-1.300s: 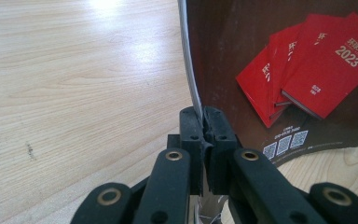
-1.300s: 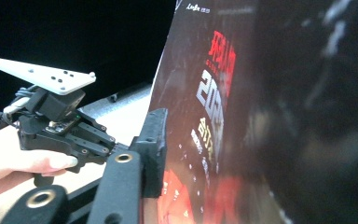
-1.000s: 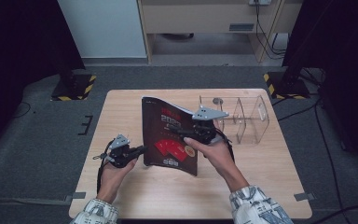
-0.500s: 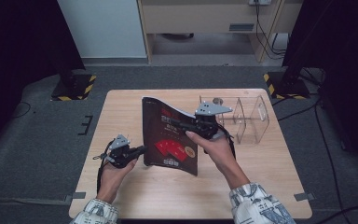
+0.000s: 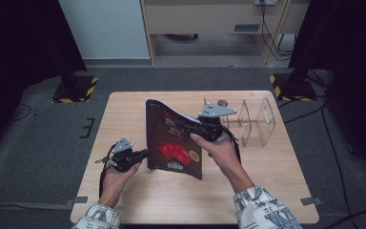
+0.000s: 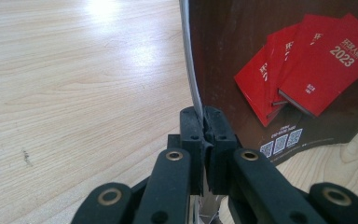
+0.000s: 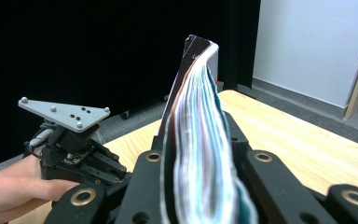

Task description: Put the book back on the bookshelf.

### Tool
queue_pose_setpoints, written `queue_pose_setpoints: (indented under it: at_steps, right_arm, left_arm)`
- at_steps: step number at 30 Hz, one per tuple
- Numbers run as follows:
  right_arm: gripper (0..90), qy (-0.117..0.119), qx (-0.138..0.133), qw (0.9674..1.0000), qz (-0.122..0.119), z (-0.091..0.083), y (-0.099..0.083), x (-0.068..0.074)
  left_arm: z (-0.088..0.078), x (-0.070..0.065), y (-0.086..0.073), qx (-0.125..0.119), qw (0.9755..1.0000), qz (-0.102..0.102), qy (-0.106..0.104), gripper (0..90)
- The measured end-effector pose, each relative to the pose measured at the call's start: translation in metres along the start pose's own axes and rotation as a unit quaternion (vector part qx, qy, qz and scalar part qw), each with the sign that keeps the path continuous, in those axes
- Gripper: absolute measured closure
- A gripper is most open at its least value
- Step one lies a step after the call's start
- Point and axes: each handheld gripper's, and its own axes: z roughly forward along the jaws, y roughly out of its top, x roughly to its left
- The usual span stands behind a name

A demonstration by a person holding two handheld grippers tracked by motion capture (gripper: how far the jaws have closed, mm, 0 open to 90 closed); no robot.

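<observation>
From the high view, a dark magazine (image 5: 174,140) with red books printed on its cover stands on edge over the middle of the wooden table (image 5: 124,114), its upper corner curling away toward the far side. The left gripper (image 5: 143,153) comes at it from the left and is clamped on its lower left edge, while the right gripper (image 5: 181,125) reaches in from the right and takes the magazine higher up; its jaws have just been closing, with the pages between them. A clear plastic organizer (image 5: 248,121) with upright dividers sits on the table just beyond the right hand (image 5: 219,150), apart from the magazine. In the left gripper view, the two black jaws stand pressed together on the thin edge of the magazine (image 6: 279,70), whose cover with the red books and small square codes fills the right side, and bare table (image 6: 74,84) lies to the left. In the right gripper view, the fanned page edges of the magazine (image 7: 196,140) rise between the jaws, which sit tight against both sides of the bundle, so this claw is clamped on it too. Farther off at the left, the left gripper (image 7: 102,163) with its grey three-cornered plate shows in the left hand (image 7: 14,186), low by the table's edge.
</observation>
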Motion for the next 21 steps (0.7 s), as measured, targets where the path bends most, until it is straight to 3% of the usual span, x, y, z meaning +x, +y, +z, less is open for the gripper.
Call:
queue_pose_setpoints:
  at_steps: [4, 9, 17, 21]
  right_arm:
    - [78.1, -0.005, 0.004, 1.0000, 0.002, 0.0006, -0.0005, -0.0015]
    - [85.6, -0.004, 0.002, 1.0000, 0.007, -0.0015, -0.0011, -0.0038]
    - [87.0, -0.014, -0.002, 0.9999, 0.001, -0.0067, -0.0021, -0.0031]
    - [87.0, -0.012, -0.005, 0.9999, -0.006, -0.0094, -0.0016, -0.0016]
  left_arm:
    - [0.0001, -0.0012, -0.0002, -0.001, 1.0000, -0.001, -0.003, 87.4]
    - [0.0006, -0.0009, -0.0004, 0.000, 1.0000, -0.003, -0.003, 87.3]
    - [0.0016, -0.0022, -0.0008, -0.002, 1.0000, -0.004, -0.003, 86.3]
    - [0.0053, -0.0020, -0.0025, -0.006, 0.9999, -0.013, 0.001, 79.0]
